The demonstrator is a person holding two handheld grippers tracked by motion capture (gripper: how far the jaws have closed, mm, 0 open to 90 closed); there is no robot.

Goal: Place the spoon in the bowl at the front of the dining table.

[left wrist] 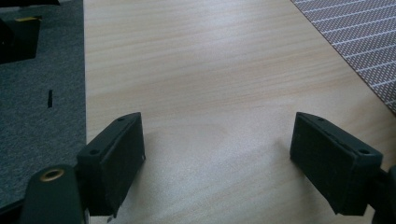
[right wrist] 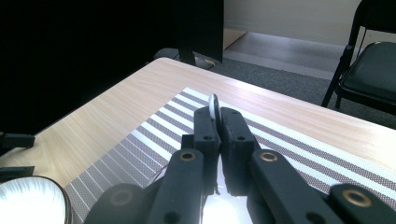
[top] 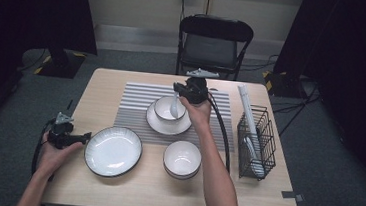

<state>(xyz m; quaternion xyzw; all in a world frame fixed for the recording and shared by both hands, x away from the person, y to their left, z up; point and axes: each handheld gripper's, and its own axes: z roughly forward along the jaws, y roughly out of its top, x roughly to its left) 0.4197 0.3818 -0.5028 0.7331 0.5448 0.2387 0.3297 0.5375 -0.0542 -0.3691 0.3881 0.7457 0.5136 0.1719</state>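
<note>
Spoon (right wrist: 213,105) handle mostly hidden, apparently pinched edge-on.

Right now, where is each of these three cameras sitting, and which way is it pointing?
High view: above the person's side, looking forward and down on the table; both forearms and grippers show.
Left gripper view: rides the left gripper, looking along open jaws at bare tabletop.
Right gripper view: rides the right gripper, jaws shut on a white spoon, facing the chair.
Shared: all three show the striped placemat.
</note>
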